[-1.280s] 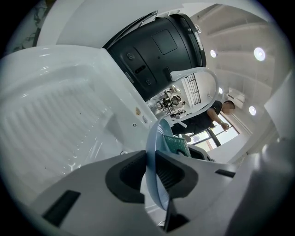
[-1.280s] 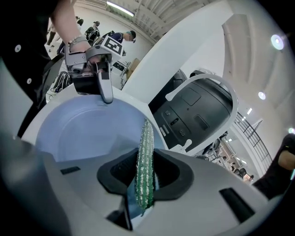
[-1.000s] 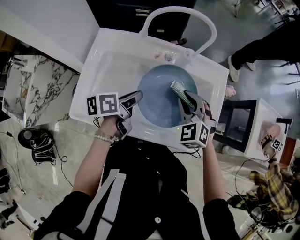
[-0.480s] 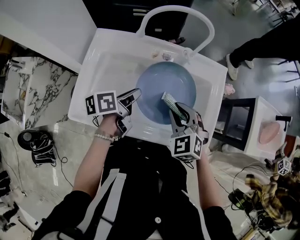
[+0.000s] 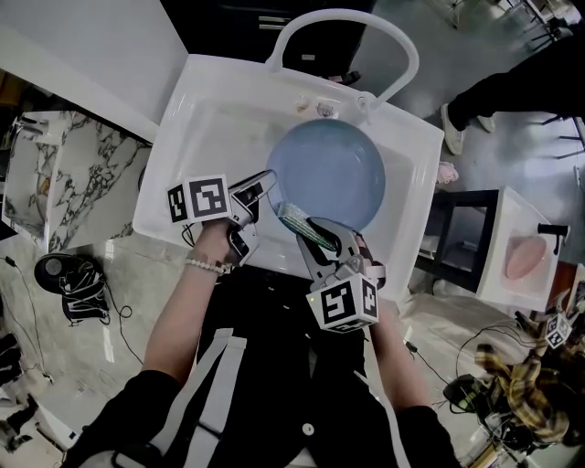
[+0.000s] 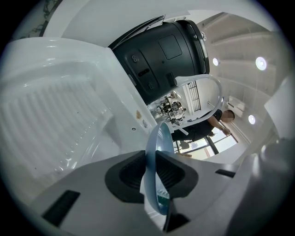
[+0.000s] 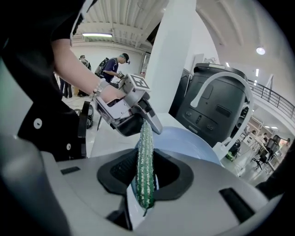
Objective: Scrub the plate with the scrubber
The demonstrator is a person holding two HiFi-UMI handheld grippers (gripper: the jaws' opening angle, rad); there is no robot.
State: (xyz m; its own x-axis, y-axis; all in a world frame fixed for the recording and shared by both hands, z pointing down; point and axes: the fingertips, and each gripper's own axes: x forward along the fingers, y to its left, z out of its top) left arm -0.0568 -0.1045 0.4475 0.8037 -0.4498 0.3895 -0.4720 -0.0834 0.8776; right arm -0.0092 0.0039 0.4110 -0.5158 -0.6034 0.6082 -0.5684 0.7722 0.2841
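Observation:
A round blue plate [image 5: 331, 172] stands tilted in the white sink [image 5: 196, 119]. My left gripper [image 5: 262, 189] is shut on the plate's left rim; in the left gripper view the plate [image 6: 158, 140] runs edge-on between the pads. My right gripper [image 5: 311, 234] is shut on a green scrubber [image 5: 295, 218], at the plate's near-left rim, close to the left gripper. In the right gripper view the scrubber [image 7: 145, 161] stands up between the pads, its tip in front of the left gripper [image 7: 130, 108], with the plate [image 7: 186, 138] behind.
A white arched faucet [image 5: 352, 20] spans the sink's far side, with drain fittings [image 5: 324, 110] beneath it. A marble counter [image 5: 64, 174] lies to the left, a black side table [image 5: 466, 239] to the right. Another person's leg and shoe [image 5: 457, 128] are at upper right.
My right gripper has carried the scrubber from the plate's right side leftward and nearer to me, to the near-left rim. The left gripper has kept its hold and place.

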